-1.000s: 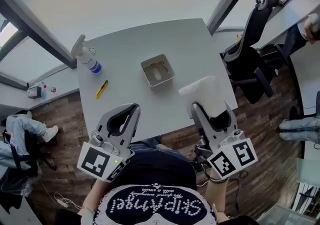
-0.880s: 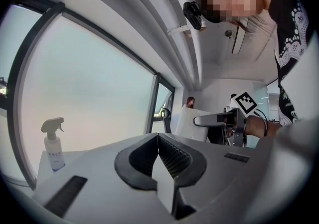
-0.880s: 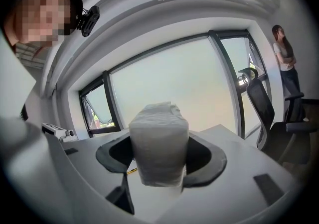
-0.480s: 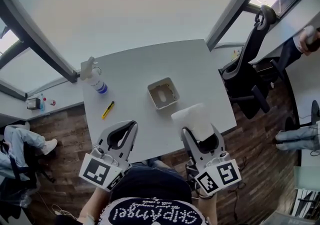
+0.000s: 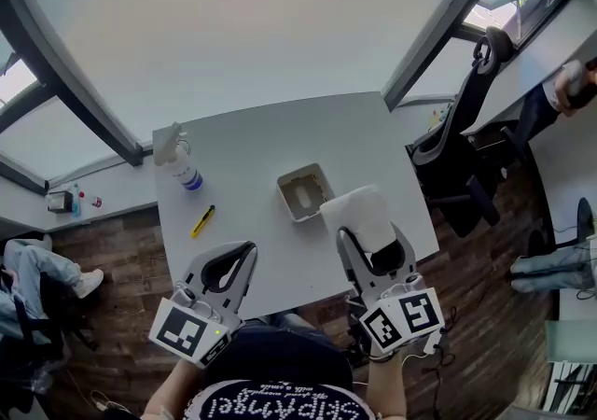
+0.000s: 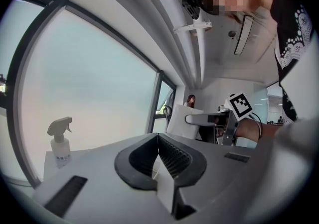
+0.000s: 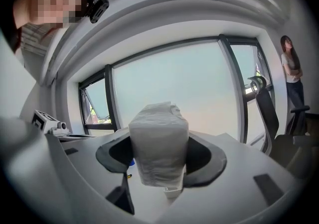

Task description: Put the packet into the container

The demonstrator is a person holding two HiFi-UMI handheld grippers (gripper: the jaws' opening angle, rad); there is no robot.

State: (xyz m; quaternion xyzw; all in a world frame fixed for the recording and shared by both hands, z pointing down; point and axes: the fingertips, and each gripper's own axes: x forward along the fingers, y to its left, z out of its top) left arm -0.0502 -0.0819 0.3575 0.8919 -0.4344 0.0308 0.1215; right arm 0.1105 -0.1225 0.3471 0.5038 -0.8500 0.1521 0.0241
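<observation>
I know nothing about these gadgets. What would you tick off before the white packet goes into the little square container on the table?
1. Grip on the packet: the right hand-held gripper is shut on it. Ok.
2. Container open: no lid, and the inside looks mostly free. Ok.
3. Packet above the container: it hangs to the container's right in the head view, not over it. Not ok.
4. Way across: the spray bottle and yellow cutter lie on the container's far side. Ok.
5. Left hand-held gripper: shut, empty, off to the side. Ok.
6. Packet fits inside: cannot tell.
</observation>
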